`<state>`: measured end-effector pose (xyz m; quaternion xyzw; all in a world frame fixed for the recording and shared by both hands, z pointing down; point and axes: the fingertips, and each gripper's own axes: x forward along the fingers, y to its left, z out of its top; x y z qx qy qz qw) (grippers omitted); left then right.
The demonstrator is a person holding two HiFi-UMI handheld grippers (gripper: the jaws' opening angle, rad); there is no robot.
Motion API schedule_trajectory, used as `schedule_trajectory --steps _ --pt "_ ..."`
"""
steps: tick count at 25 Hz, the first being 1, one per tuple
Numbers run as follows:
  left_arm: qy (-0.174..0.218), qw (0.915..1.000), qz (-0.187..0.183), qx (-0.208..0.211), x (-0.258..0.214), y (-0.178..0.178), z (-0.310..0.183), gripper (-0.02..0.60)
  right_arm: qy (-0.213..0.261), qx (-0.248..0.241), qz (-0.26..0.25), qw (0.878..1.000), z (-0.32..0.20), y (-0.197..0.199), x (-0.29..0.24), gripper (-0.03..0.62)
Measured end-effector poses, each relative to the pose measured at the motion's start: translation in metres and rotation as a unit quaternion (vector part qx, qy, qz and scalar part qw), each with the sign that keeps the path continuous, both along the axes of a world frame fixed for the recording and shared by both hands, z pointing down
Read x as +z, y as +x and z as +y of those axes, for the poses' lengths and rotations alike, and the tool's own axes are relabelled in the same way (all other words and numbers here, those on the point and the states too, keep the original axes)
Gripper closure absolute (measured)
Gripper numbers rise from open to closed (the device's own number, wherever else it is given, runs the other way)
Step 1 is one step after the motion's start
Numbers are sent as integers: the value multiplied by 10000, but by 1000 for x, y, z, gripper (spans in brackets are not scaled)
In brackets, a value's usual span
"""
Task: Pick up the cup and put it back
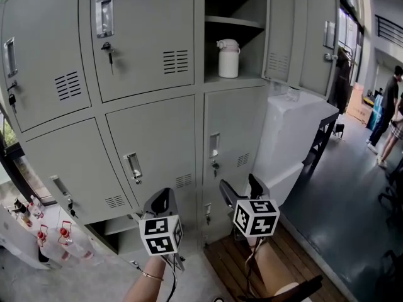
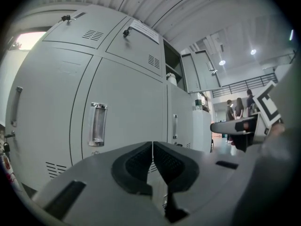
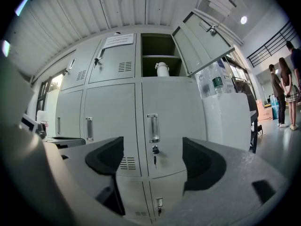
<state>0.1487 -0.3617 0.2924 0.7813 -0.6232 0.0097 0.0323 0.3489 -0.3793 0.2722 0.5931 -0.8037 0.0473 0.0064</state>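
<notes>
A bank of grey lockers (image 1: 157, 124) fills most of the head view, every door shut but one. That one is an upper compartment (image 1: 252, 17) towards the right, whose door (image 1: 296, 36) is swung out wide. Just right of the lockers stands a tall white box (image 1: 293, 131), with a few people (image 1: 390, 106) well beyond it on the dark floor. Some red-capped bottles (image 1: 63, 234) sit low at the left. The cup (image 1: 228, 58), white and lidded, stands upright on the floor of the open compartment, under its inner shelf, with nothing touching it. Both grippers are held low in front of the bottom lockers, well below the cup and well apart from it. The right gripper (image 1: 238, 186) has its jaws spread wide, and its own view shows only a locker door and its handle in the gap, so it holds nothing. The left gripper (image 1: 164, 197) has its pads pressed together with nothing caught between them. As to progress, the cup is in the compartment and neither gripper is near it, which fits either end of the job. It may not have been lifted yet, or it may already be back. Nothing here settles which. If it is the start, everything is left: raise the open right gripper to the compartment, close on the cup, lift it out and set it down again. If it is the end, only shutting the door might remain, and the task does not ask for that.
</notes>
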Motion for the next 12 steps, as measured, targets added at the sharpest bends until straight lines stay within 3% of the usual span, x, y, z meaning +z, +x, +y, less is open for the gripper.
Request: schedule_trajectory --steps 5,12 --pt "3 9999 94 81 -16 5 -15 571 71 -55 -63 9999 -22 2 -28 220" --pt "138 9997 -45 182 -41 17 -32 571 330 -96 -178 9992 -55 14 -83 220"
